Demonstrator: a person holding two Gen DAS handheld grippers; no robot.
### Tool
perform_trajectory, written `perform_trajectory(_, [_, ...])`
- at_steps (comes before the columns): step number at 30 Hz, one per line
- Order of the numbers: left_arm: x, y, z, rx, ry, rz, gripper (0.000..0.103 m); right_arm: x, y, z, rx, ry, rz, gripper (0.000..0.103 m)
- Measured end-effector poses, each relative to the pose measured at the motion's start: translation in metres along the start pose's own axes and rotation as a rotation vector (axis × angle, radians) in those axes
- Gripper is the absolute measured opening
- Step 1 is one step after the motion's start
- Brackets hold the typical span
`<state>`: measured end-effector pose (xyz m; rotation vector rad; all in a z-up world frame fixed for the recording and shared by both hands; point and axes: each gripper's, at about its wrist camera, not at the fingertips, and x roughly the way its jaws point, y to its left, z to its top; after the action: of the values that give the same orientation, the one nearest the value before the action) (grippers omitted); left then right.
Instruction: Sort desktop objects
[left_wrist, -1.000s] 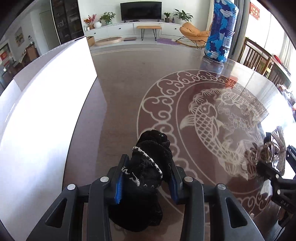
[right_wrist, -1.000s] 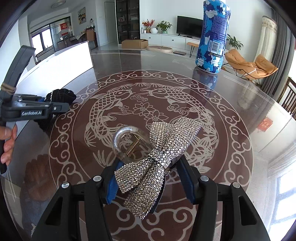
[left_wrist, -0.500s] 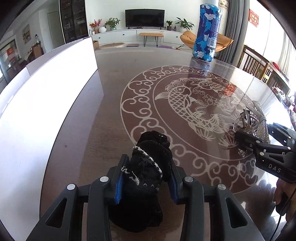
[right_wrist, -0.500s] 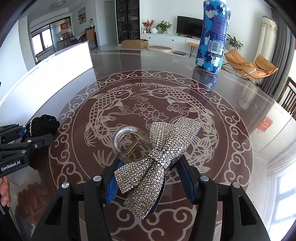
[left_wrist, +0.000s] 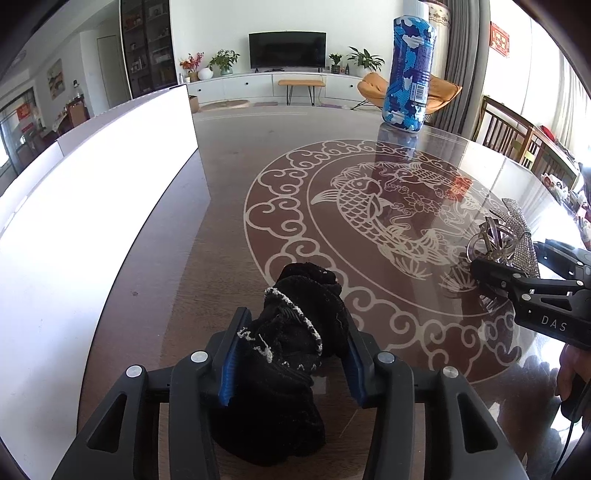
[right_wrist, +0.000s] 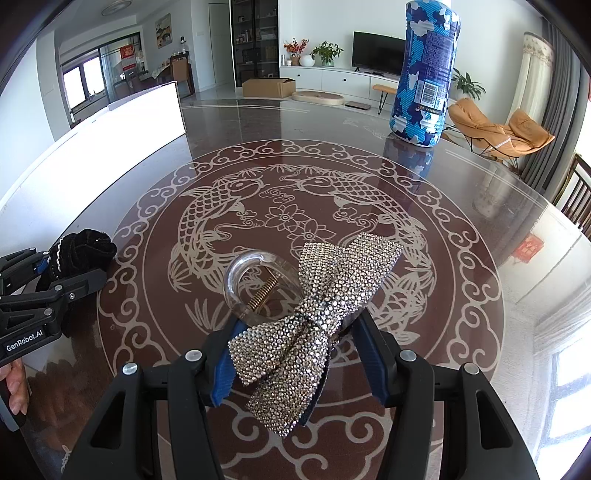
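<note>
Both hand-held grippers carry readable lettering: the left gripper (left_wrist: 291, 347) shows "GenRobot.AI" in white on its black body in the right wrist view, and the right gripper (right_wrist: 299, 350) shows "DAS" on its side in the left wrist view. A tall blue-and-white patterned can (right_wrist: 424, 70) stands upright at the far side of the table (left_wrist: 229, 206), with a barcode and a block of small print too fine to read.

Left gripper's jaws are opening at a partly spread width, with a black knitted glove (left_wrist: 291, 354) bunched between the blue pads (left_wrist: 232, 354); the fabric fills the gap and touches both pads, and the lower part of the glove rests on the table just beside the white box wall (left_wrist: 110, 177) at the table's left edge. A hand (right_wrist: 14, 384) grips that tool at the left border of the right wrist view.

Right gripper's jaws stand at a middling width, closed on a rhinestone bow hair clip (right_wrist: 314, 325); the pads press the clip at the bow's knot, its clear plastic loop and coiled spring reach forward over the fish-and-cloud pattern at the table's centre. The two grippers are well apart, left one near the box, right one over the medallion
</note>
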<state>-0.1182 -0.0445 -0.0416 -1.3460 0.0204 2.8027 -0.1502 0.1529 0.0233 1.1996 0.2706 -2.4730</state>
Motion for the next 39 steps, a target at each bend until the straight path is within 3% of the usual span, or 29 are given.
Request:
perform_trajectory(5, [0.0013, 0.0028, -0.0009, -0.021, 0.008, 0.021, 0.062, 0.0, 0.0, 0.0, 0.0, 0.0, 0.0, 0.058])
perform_trajectory(10, [0.0003, 0.007, -0.0011, -0.04, 0.005, 0.008, 0.064, 0.0001, -0.0002, 0.0001, 0.0, 0.0, -0.001, 0.057])
perform_trajectory(13, [0.0028, 0.003, -0.0008, -0.02, 0.02, 0.016, 0.078, 0.0002, -0.0001, 0.0001, 0.0, 0.0, -0.001, 0.057])
perform_trajectory(23, [0.0047, 0.0052, -0.0008, -0.032, 0.029, 0.019, 0.088, 0.0003, -0.0002, 0.0001, 0.0, 0.0, -0.002, 0.057])
perform_trajectory(36, [0.0044, 0.0043, -0.0024, -0.023, 0.034, 0.024, 0.091, 0.0005, -0.0003, 0.0001, 0.0, 0.0, -0.002, 0.057])
perform_trajectory(39, [0.0059, 0.0055, -0.0023, -0.027, 0.042, 0.027, 0.097, 0.0005, -0.0003, 0.0002, 0.0, 0.0, -0.003, 0.057])
